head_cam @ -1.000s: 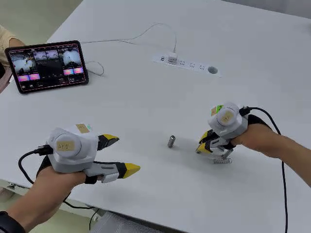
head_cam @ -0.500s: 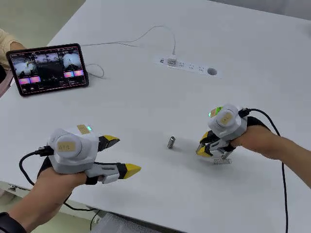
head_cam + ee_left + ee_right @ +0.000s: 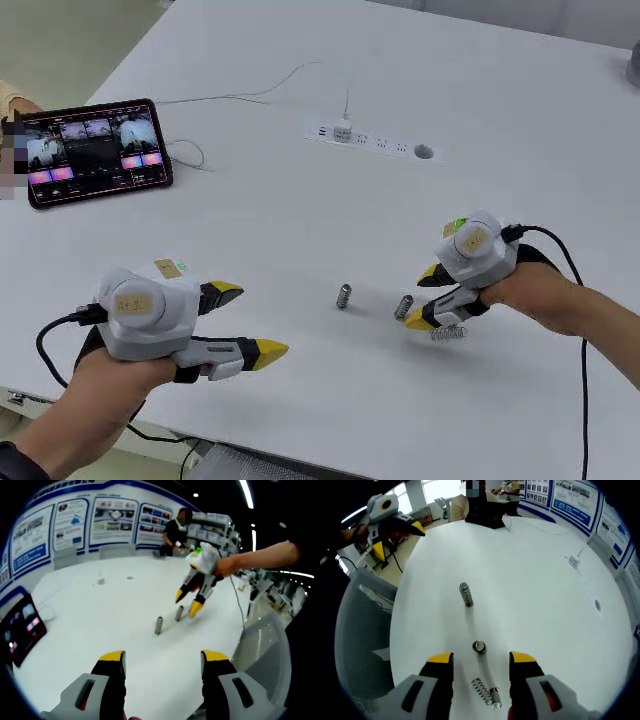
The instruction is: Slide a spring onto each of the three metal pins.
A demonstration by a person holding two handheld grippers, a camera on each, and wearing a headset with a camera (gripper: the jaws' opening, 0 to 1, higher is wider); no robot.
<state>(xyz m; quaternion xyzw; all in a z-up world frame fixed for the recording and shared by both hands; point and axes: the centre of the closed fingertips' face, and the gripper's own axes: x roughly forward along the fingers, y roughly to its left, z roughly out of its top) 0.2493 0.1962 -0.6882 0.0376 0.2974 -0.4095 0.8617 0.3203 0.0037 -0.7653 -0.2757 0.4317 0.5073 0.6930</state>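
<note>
A metal pin with a spring on it (image 3: pixel 343 296) stands upright on the white table (image 3: pixel 300 220); it also shows as the far pin (image 3: pixel 465 594) and the nearer pin (image 3: pixel 159 625). A second upright pin (image 3: pixel 403 307) stands just off my right gripper (image 3: pixel 420 298), which is open. In the right gripper view this pin (image 3: pixel 479 646) is seen from above, just ahead of my open right gripper (image 3: pixel 481 658). A loose spring (image 3: pixel 447 332) lies flat under that hand, with a short pin (image 3: pixel 495 698) at its end. My left gripper (image 3: pixel 250 320) hovers open and empty at the near left.
A tablet (image 3: pixel 95 150) lies at the far left with a cable running to a white power strip (image 3: pixel 365 140). The table's near edge runs just below my left hand. A grey mesh chair (image 3: pixel 360 630) stands beside the table.
My right gripper has opened and drawn back slightly to the right, leaving the second pin standing free on the table. The left gripper has stayed put; the head camera shifted a little.
</note>
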